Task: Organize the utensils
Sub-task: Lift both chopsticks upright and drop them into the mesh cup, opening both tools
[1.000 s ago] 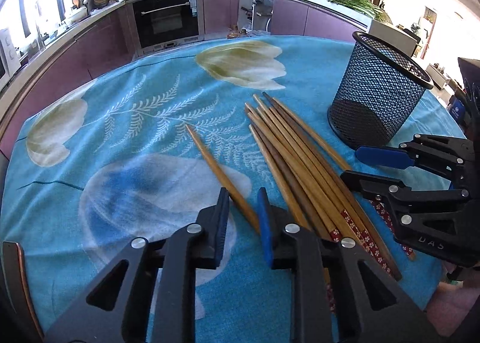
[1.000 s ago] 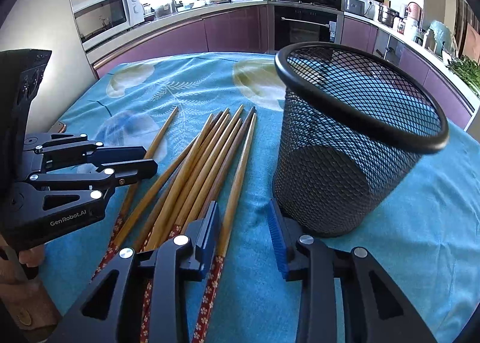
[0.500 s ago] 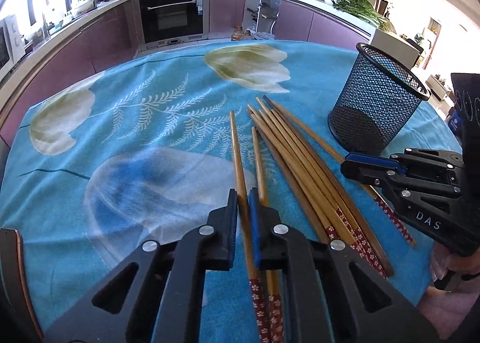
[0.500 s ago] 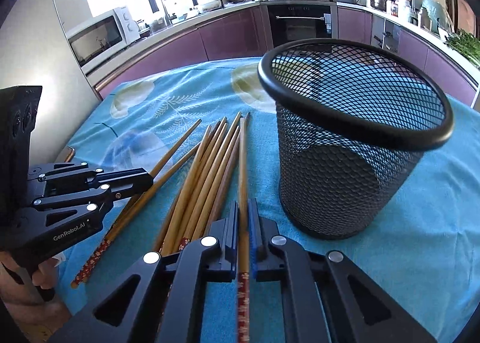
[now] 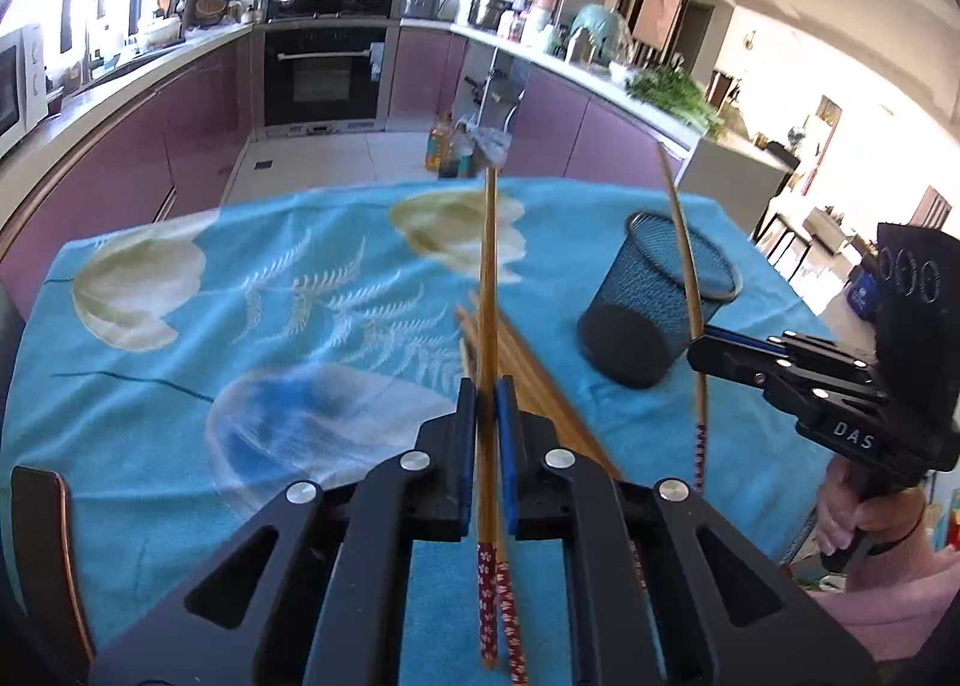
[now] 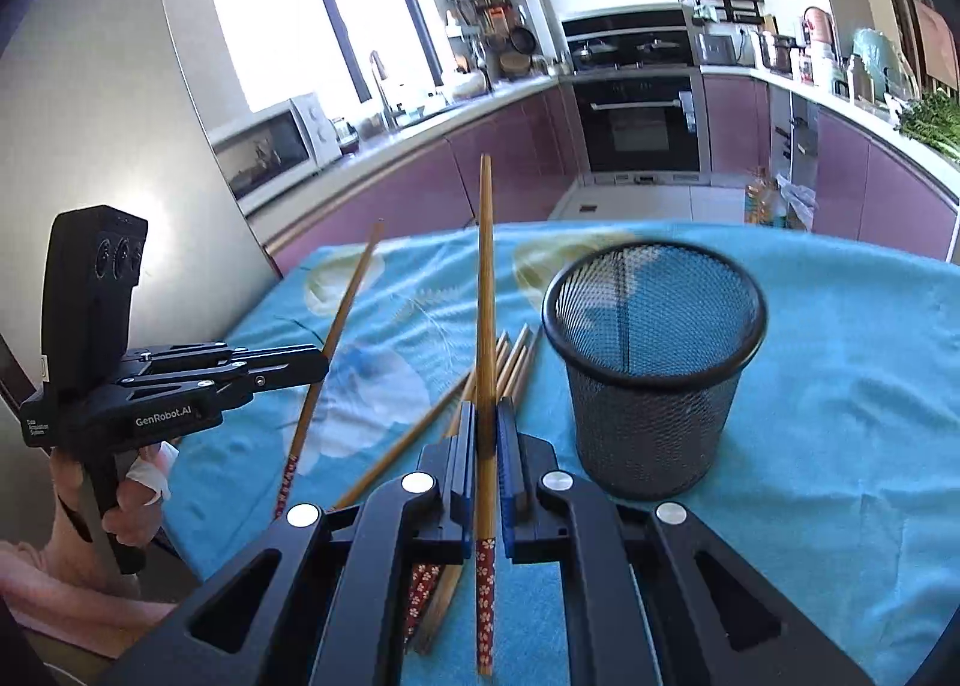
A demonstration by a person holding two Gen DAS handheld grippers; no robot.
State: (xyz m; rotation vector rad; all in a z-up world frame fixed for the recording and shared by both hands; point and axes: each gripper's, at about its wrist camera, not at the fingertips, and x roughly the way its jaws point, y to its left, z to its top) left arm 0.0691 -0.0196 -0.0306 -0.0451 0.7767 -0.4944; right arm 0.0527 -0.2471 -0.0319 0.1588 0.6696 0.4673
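Chopsticks (image 5: 487, 278) clamped; left gripper (image 6: 318, 365) "GenRobot.AI"; right gripper (image 5: 699, 347) "DAS"

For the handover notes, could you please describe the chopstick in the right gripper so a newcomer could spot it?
Start at the blue cloth and the mesh cup. Just left of the cup, the right gripper pinches one chopstick. Unlike the pile lying flat, it points up off the cloth.

Left wrist view: loose chopsticks (image 5: 528, 368) on table partly hidden behind left gripper (image 5: 487, 404); count can't tell. Mesh cup (image 5: 654, 302) motion-blurred, far rim crossed by right-held chopstick (image 5: 684, 260). Person's hand (image 5: 840, 518) cut by right edge. Right wrist view: near ends of pile under right gripper (image 6: 487, 422) body, hidden.
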